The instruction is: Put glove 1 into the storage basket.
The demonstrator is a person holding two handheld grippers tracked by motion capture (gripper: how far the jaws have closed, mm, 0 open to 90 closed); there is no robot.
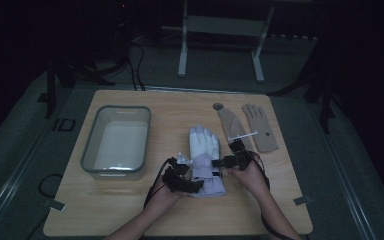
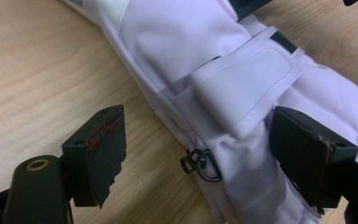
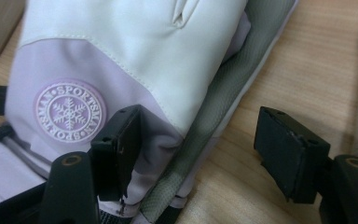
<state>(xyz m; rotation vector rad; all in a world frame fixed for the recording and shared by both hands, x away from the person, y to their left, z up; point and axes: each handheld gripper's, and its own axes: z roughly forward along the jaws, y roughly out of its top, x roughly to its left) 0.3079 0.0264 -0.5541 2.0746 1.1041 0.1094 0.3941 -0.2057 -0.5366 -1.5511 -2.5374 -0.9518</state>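
Note:
A white and lilac ski glove lies flat in the middle of the wooden table, fingers pointing away. My left gripper is at the left side of its cuff. In the left gripper view the gripper straddles the cuff edge of the glove below the strap and a small black clip; the left jaw stands off on bare wood. My right gripper is at the glove's right edge. There the gripper straddles the side of the glove near a round snowflake badge, with its right jaw clear of the fabric.
A clear plastic bin stands at the left of the table. Two tan gloves joined by a white tag lie at the back right, close behind my right gripper. A small round disc sits near the far edge.

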